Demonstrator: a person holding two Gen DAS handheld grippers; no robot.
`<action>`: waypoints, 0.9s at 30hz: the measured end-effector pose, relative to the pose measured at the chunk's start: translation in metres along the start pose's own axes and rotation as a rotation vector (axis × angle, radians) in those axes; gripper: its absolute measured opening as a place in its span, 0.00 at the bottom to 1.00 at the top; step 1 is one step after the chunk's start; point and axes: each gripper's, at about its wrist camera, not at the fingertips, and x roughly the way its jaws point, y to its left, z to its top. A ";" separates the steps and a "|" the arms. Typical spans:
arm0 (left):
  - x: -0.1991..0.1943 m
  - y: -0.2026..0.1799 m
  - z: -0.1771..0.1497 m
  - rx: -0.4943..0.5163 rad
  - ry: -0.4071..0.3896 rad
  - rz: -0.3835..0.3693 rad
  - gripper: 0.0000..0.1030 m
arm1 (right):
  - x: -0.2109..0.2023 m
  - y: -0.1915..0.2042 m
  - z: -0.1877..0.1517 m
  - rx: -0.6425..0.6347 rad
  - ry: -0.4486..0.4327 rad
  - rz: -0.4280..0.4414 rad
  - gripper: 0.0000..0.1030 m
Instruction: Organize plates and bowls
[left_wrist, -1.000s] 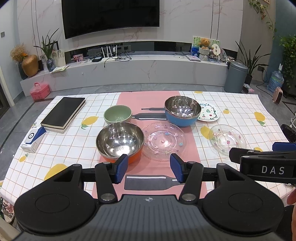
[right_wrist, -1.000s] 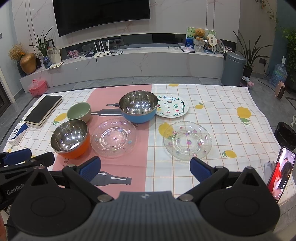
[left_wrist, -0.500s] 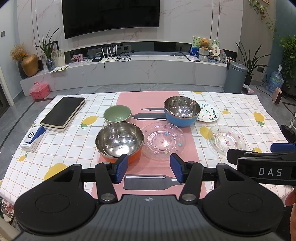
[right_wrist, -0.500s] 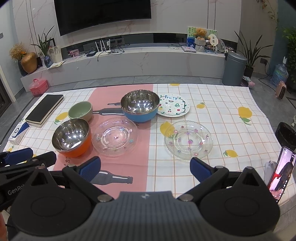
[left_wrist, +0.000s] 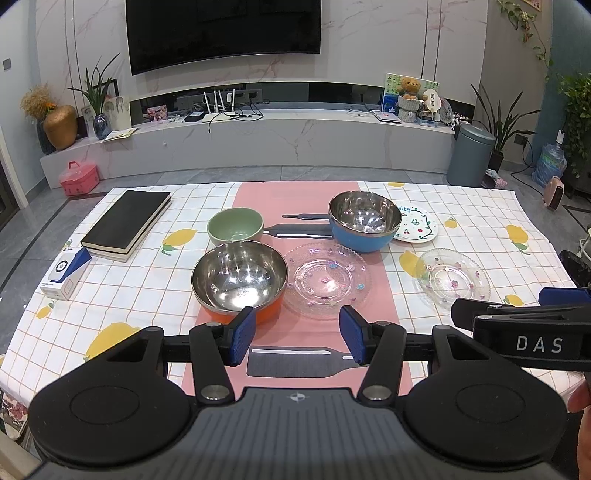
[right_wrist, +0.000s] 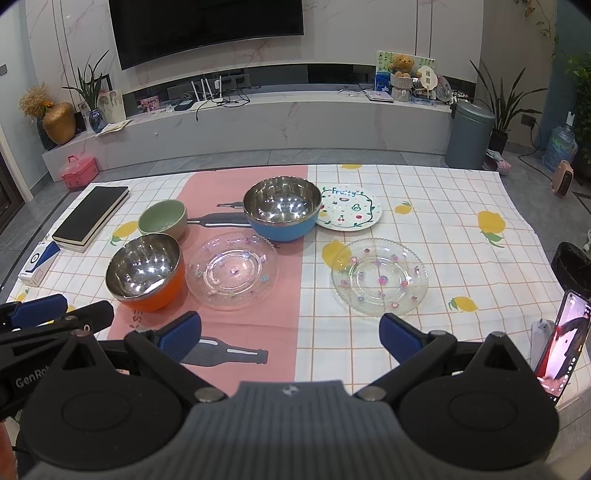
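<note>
Hovering low at the near edge of the table, both grippers have their jaws spread wide and nothing between the blue pads. The left gripper (left_wrist: 297, 339) sits at the bottom centre of its own view, and the right gripper (right_wrist: 290, 338) likewise in its own view.

Closest to the left one, just above its left pad in the picture, stands the orange bowl (left_wrist: 239, 278), with a clear glass plate (left_wrist: 327, 278) touching or nearly touching it on the right. The second glass plate (right_wrist: 379, 276) lies directly above the right gripper's right pad, so I judge the right hand is nearer to that one.

Further up the frame come the green bowl (left_wrist: 235, 226) and the blue bowl (left_wrist: 365, 220). Farthest is the painted plate (right_wrist: 350, 211), partly hidden behind the blue bowl in the left view.

All six dishes are apart and not yet stacked, so probably the sorting has not started.
</note>
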 end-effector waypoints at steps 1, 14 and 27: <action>0.000 0.000 0.000 0.000 0.001 0.000 0.60 | 0.000 0.001 0.000 -0.001 0.000 0.000 0.97; 0.015 0.034 0.000 -0.061 0.011 0.028 0.60 | 0.019 0.018 0.002 -0.023 -0.003 0.055 0.97; 0.051 0.099 0.023 -0.161 0.008 0.046 0.57 | 0.067 0.073 0.030 -0.147 0.014 0.106 0.93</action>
